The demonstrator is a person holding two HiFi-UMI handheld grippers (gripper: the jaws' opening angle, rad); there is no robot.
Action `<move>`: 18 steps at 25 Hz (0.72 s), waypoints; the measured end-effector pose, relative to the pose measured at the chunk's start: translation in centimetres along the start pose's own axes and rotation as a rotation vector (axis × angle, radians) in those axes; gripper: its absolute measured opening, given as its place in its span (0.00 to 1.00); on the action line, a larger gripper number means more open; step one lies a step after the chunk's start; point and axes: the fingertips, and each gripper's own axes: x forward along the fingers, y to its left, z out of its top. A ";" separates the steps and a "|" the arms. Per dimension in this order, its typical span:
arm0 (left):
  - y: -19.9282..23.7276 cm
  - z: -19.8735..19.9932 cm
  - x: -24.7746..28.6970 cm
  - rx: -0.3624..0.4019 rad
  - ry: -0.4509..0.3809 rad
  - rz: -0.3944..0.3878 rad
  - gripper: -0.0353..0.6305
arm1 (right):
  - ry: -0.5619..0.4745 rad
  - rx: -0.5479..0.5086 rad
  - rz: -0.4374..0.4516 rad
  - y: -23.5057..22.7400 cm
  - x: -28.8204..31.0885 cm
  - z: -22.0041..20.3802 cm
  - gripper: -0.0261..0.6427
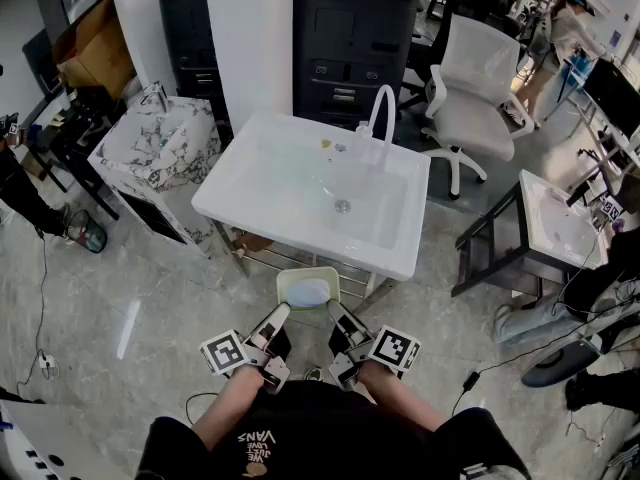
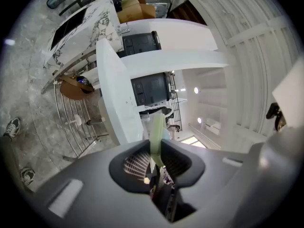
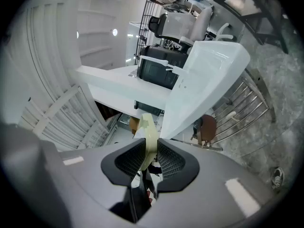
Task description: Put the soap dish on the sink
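Note:
The pale green soap dish [image 1: 308, 290] hangs in the air just in front of the white sink's near rim [image 1: 300, 236]. My left gripper [image 1: 284, 311] is shut on the dish's left edge and my right gripper [image 1: 334, 309] on its right edge. The left gripper view has the dish's thin edge [image 2: 156, 129] standing pinched between the left gripper [image 2: 154, 160] pads, with the sink [image 2: 118, 99] beyond. In the right gripper view the dish edge [image 3: 148, 129] is clamped by the right gripper [image 3: 148, 158], the sink [image 3: 204, 80] ahead. A white faucet [image 1: 380, 108] stands at the sink's back.
A metal rack [image 1: 290, 260] sits under the sink. A marble-patterned basin [image 1: 160, 148] stands at the left, another white basin [image 1: 555, 223] at the right. Behind are a black cabinet [image 1: 350, 28] and a white office chair [image 1: 480, 78]. Cables lie on the floor.

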 end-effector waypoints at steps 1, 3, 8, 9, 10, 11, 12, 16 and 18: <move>-0.3 0.2 0.0 0.005 0.000 -0.006 0.23 | -0.003 0.005 0.008 0.1 0.2 -0.1 0.15; -0.6 0.5 0.1 0.007 -0.003 -0.013 0.23 | -0.007 0.002 0.024 0.2 0.5 -0.1 0.15; -0.2 1.1 0.1 -0.025 -0.016 -0.007 0.23 | -0.002 -0.004 -0.013 -0.2 1.0 -0.1 0.15; 0.1 1.3 0.2 -0.021 -0.013 0.002 0.23 | -0.002 -0.007 0.006 0.0 1.4 0.0 0.15; 0.4 1.7 0.3 -0.017 -0.010 0.007 0.23 | -0.003 -0.012 0.018 0.2 1.9 0.1 0.15; 0.6 2.0 0.5 -0.018 -0.008 0.004 0.23 | -0.005 -0.010 0.017 0.2 2.3 0.3 0.15; 0.7 2.4 0.7 -0.022 -0.006 -0.001 0.23 | -0.008 -0.010 0.012 0.2 2.7 0.4 0.15; 1.0 4.0 2.0 -0.034 0.021 -0.023 0.23 | -0.031 0.012 -0.049 -0.6 3.9 0.9 0.15; 1.0 4.9 2.9 -0.020 0.041 -0.036 0.23 | -0.044 0.033 -0.066 -0.9 4.6 1.3 0.15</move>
